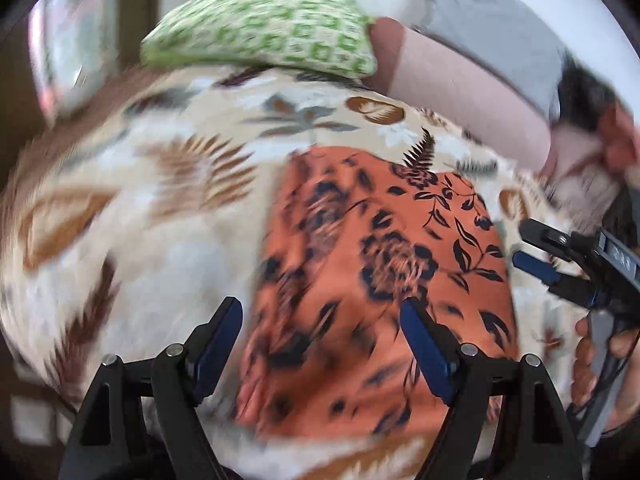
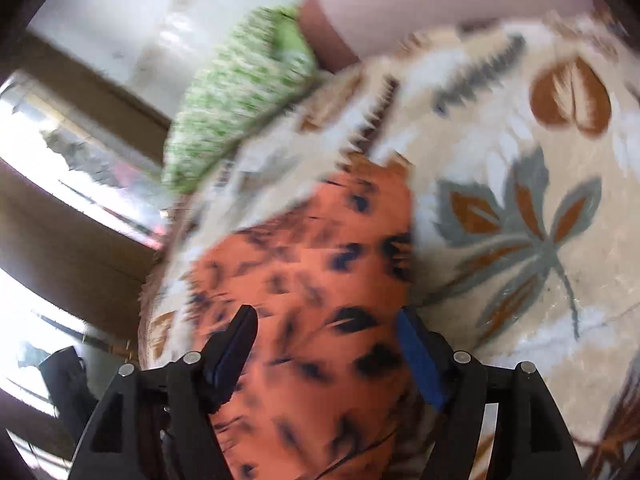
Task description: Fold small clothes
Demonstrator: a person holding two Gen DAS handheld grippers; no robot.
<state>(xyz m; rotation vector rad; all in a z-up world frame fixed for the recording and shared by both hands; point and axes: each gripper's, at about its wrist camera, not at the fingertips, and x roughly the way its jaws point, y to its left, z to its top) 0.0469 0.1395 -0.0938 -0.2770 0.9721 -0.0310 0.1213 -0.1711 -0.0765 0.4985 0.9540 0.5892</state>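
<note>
An orange garment with a dark flower print [image 1: 372,264] lies flat on a leaf-patterned bedspread [image 1: 160,200]. My left gripper [image 1: 322,308] is open just above the garment's near left part, holding nothing. My right gripper [image 1: 522,244] shows at the garment's right edge in the left wrist view, its jaws apart. In the right wrist view the right gripper [image 2: 326,318] is open over the same orange garment [image 2: 312,264], which reaches under it. Both views are motion-blurred.
A green-and-white patterned pillow [image 1: 264,28] lies at the bed's far side, also seen in the right wrist view [image 2: 236,96]. A pink bolster [image 1: 460,84] lies beside it. A window [image 2: 60,160] is at the left. A hand [image 1: 592,356] holds the right gripper.
</note>
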